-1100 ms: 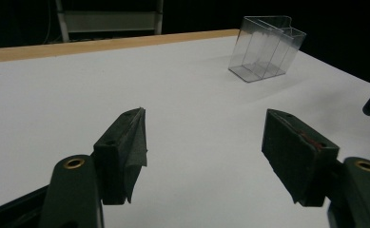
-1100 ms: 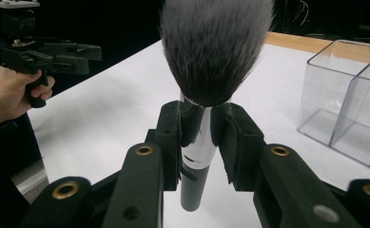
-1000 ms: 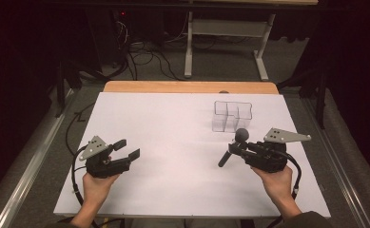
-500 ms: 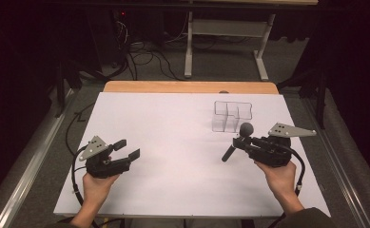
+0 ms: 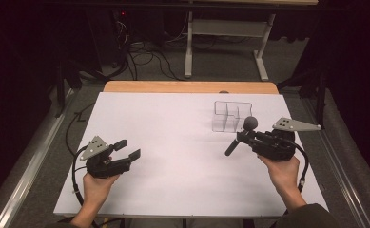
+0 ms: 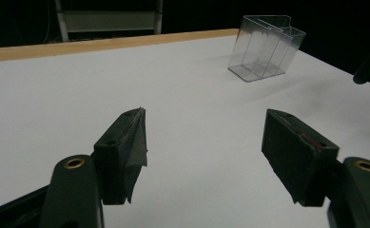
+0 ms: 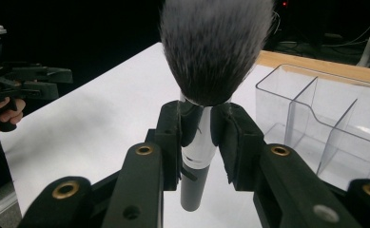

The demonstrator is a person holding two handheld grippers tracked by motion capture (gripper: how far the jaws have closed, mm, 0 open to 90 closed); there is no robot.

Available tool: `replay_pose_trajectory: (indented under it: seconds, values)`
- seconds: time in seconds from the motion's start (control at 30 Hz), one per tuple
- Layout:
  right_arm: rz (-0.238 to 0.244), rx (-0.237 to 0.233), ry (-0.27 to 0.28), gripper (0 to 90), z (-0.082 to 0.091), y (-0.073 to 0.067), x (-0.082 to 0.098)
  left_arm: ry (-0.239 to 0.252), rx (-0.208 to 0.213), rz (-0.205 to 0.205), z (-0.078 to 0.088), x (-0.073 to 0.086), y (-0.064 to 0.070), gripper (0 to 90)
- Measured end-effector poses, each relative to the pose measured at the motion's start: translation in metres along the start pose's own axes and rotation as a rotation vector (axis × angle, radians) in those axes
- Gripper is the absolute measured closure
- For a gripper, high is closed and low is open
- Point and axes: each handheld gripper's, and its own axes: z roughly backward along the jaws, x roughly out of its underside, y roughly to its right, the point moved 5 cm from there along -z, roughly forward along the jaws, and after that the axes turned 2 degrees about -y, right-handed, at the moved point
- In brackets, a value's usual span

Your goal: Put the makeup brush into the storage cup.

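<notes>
- Compared with a second ago: right gripper point(image 5: 243, 136) shifted slightly toward the far right of the table, nearer the clear organiser point(image 5: 231, 116); makeup brush point(image 5: 240, 136) carried along with it, bristle head now just in front of the organiser's near wall.
- Left gripper point(image 5: 127, 149) unchanged in place, resting low over the white table top point(image 5: 173, 161) at the near left.
- Right gripper clamped on the brush: in the right gripper view, pads pressed against the silver ferrule point(image 7: 198, 137) from both sides, fluffy dark head with pale tips above, dark handle hanging down below the grip.
- In the high view, brush tilted, head up and toward the organiser, handle end pointing down and toward the table's middle, clear of the surface.
- Left gripper spread wide, nothing between its pads point(image 6: 131, 142), bare white surface seen through the gap.
- Organiser: transparent plastic, split by inner walls into several compartments, standing upright on the far right part of the table; no contents visible in any compartment.
- Around: wooden strip point(image 5: 187, 87) along the table's far edge, a pale metal frame point(image 5: 220, 42) and loose cables point(image 5: 144, 57) on the floor beyond.
- Nothing lying between brush and organiser.
</notes>
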Motion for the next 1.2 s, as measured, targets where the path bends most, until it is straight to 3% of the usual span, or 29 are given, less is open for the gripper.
replay_pose_trajectory:
  seconds: [1.2]
  values:
    - [-0.007, 0.092, 0.003, 73.0, 0.000, 0.027, -0.033, -0.003, 0.006, -0.003, -0.001, 0.000, 0.001, 32.4]
